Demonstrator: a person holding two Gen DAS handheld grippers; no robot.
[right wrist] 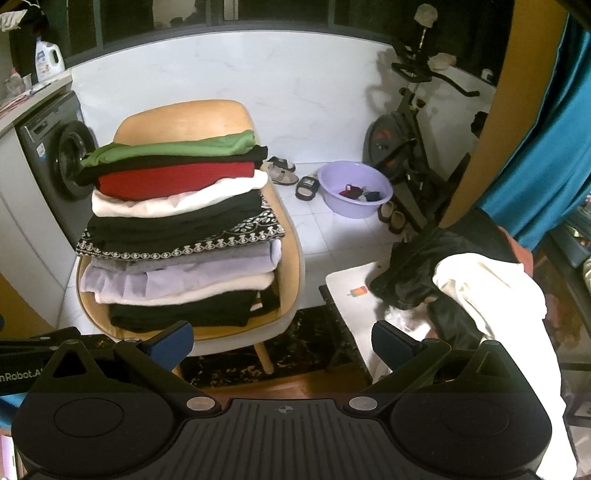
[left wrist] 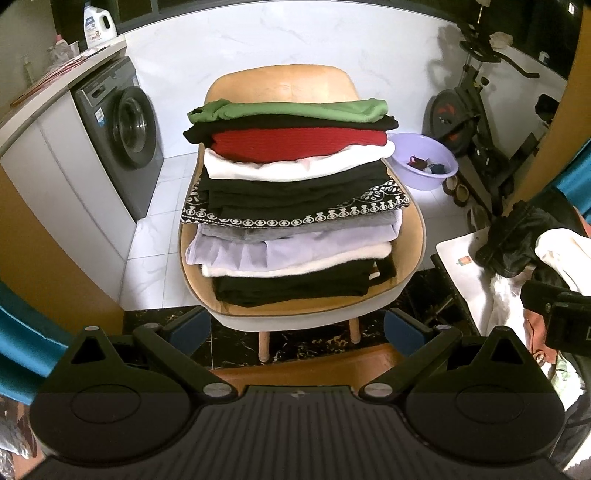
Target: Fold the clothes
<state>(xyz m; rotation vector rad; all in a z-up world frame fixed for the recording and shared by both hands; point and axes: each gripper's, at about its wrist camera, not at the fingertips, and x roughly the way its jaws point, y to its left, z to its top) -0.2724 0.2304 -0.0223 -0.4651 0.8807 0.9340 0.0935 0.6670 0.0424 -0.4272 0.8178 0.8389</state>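
Note:
A tall stack of folded clothes (left wrist: 291, 206) (right wrist: 181, 236) rests on a tan chair (left wrist: 415, 236) (right wrist: 286, 236), with a green garment (left wrist: 288, 110) (right wrist: 170, 147) on top. To the right lies a heap of unfolded clothes: a black garment (left wrist: 517, 236) (right wrist: 417, 266) and a cream one (left wrist: 565, 254) (right wrist: 487, 284) on a white surface (left wrist: 461, 258) (right wrist: 351, 288). My left gripper (left wrist: 295, 328) stands open, short of the chair's front edge, with nothing between its fingers. My right gripper (right wrist: 282, 341) is open and empty too, between the chair and the heap.
A washing machine (left wrist: 122, 136) (right wrist: 55, 155) stands at the left under a counter with a detergent bottle (left wrist: 96, 24). A lilac basin (left wrist: 424, 160) (right wrist: 354, 188), slippers (right wrist: 291, 173) and an exercise bike (left wrist: 476, 110) (right wrist: 410, 140) are behind on the tiled floor. Blue curtain (right wrist: 546, 129) hangs at right.

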